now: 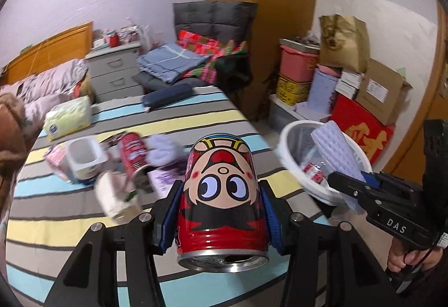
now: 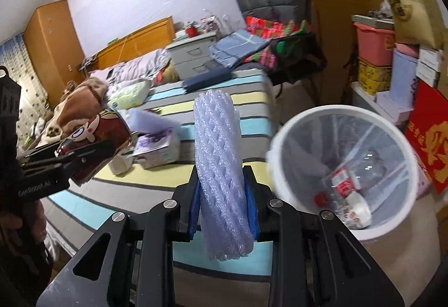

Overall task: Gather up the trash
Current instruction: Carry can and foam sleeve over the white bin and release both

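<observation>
Partly done: bottle and scraps already in bin [image 2: 285, 139], left gripper [image 1: 221, 211] clamping can [image 1: 224, 195], right gripper [image 2: 222, 203] pinching foam sleeve [image 2: 218, 156], cups [image 1: 117, 195] and second can [image 1: 134, 153] left on bed [image 1: 196, 114].

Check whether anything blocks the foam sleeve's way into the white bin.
Nothing visible does. The right gripper holds the foam sleeve left of the white bin, whose mouth is open, with only trash at the bottom.

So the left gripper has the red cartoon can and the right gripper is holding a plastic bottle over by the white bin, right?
Not quite. The right gripper holds a foam sleeve, not a bottle; the right wrist view shows it. The left gripper does hold the red cartoon can.
</observation>
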`<state>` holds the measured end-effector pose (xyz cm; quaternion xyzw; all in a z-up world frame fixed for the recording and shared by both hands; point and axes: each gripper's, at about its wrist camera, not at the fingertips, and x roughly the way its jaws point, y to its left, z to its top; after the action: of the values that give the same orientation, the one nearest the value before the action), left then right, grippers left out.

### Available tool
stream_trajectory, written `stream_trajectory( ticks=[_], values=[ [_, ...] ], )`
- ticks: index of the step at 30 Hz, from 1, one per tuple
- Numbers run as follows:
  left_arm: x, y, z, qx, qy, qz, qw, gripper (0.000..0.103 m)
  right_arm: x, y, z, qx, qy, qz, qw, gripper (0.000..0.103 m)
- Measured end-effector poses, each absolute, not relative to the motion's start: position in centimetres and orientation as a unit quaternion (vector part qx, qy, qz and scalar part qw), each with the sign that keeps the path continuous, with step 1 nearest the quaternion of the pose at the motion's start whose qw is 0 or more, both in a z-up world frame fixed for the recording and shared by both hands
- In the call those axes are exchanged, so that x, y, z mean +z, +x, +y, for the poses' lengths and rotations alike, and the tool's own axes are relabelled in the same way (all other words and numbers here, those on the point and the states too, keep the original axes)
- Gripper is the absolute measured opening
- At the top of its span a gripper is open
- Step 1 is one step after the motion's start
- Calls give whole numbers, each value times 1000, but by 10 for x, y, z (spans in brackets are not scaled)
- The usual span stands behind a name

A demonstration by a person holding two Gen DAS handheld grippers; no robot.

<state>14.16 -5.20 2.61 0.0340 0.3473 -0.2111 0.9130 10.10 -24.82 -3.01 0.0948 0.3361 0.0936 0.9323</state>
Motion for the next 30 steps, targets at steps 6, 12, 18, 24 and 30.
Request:
stream_trajectory(
  ticks=[6, 12, 18, 24, 30],
  values=[
    [29, 143, -96, -246, 48, 343, 905, 53, -31, 96, -279, 56, 110, 336, 934, 29],
    [28, 147, -137, -277, 59, 342, 896, 53, -32, 90, -311, 21, 118, 336, 934, 29],
    [19, 157, -177, -309, 63, 353, 881, 53, -41, 93, -335, -19, 122, 351, 928, 29],
    [4, 166, -216, -330, 74, 367, 866, 53, -54, 104, -360, -47, 134, 370, 918, 29],
    [-16, 183, -250, -333, 93, 386, 855, 53, -69, 121, -375, -55, 131, 399, 906, 29]
  ],
)
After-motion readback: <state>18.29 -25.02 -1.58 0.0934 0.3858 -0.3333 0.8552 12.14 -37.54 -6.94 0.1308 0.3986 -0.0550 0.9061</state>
